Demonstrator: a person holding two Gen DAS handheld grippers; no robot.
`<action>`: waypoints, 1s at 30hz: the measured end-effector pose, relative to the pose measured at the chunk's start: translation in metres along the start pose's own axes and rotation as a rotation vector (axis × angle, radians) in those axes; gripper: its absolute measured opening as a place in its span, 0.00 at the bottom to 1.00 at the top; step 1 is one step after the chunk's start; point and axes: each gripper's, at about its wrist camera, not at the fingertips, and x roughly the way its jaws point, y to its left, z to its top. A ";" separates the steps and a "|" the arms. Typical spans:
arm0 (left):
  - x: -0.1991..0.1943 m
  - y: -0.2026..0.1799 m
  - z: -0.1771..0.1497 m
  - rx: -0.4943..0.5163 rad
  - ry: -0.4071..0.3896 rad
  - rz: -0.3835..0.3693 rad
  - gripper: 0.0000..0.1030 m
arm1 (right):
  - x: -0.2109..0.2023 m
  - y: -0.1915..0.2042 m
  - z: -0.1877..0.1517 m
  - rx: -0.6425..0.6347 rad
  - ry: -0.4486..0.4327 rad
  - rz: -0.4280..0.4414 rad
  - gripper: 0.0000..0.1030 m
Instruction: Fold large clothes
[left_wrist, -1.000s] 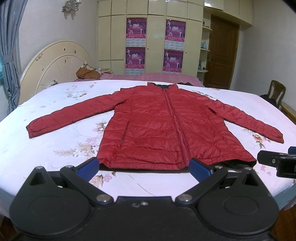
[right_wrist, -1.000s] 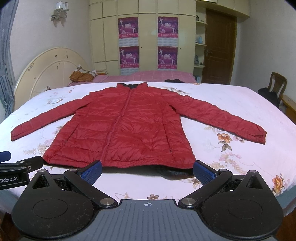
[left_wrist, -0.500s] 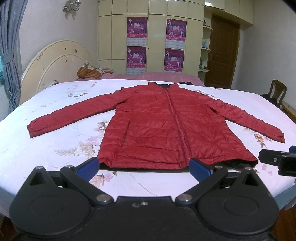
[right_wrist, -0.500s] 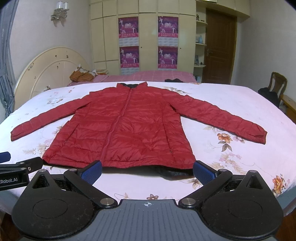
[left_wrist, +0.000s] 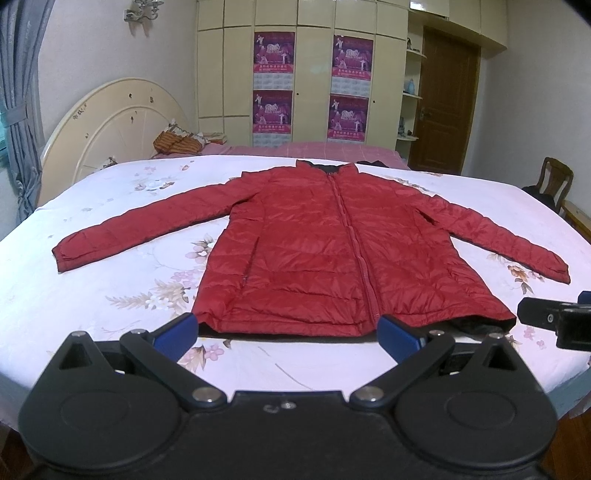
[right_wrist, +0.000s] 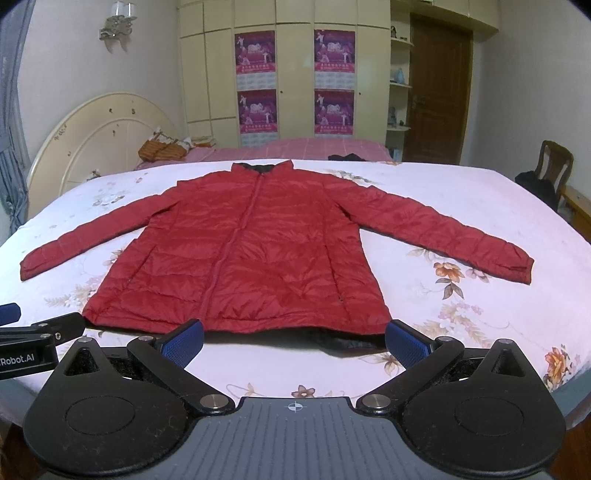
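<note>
A red quilted jacket (left_wrist: 332, 251) lies flat and zipped on the floral bedsheet (left_wrist: 92, 295), sleeves spread to both sides, collar at the far end. It also shows in the right wrist view (right_wrist: 251, 254). My left gripper (left_wrist: 286, 334) is open and empty, hovering just short of the hem. My right gripper (right_wrist: 293, 338) is open and empty, also just short of the hem. The right gripper shows at the right edge of the left wrist view (left_wrist: 554, 319); the left gripper shows at the left edge of the right wrist view (right_wrist: 33, 339).
A cream round headboard (left_wrist: 107, 122) stands at the back left. A second bed with a pink cover (left_wrist: 314, 149) and a wardrobe (left_wrist: 314, 74) lie behind. A wooden chair (left_wrist: 554, 181) and a door (left_wrist: 447, 103) are at the right.
Both grippers stay open and almost still; the left view has shifted very slightly, with the jacket a touch higher in frame.
</note>
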 end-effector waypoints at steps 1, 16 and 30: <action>0.000 0.000 0.000 0.001 0.001 0.000 1.00 | 0.000 0.000 0.000 0.001 0.000 0.000 1.00; 0.007 -0.004 0.002 -0.002 0.014 0.001 1.00 | 0.006 -0.006 -0.001 0.014 0.007 -0.005 1.00; 0.082 -0.016 0.044 -0.019 -0.001 -0.151 1.00 | 0.071 -0.053 0.040 0.137 0.011 -0.085 1.00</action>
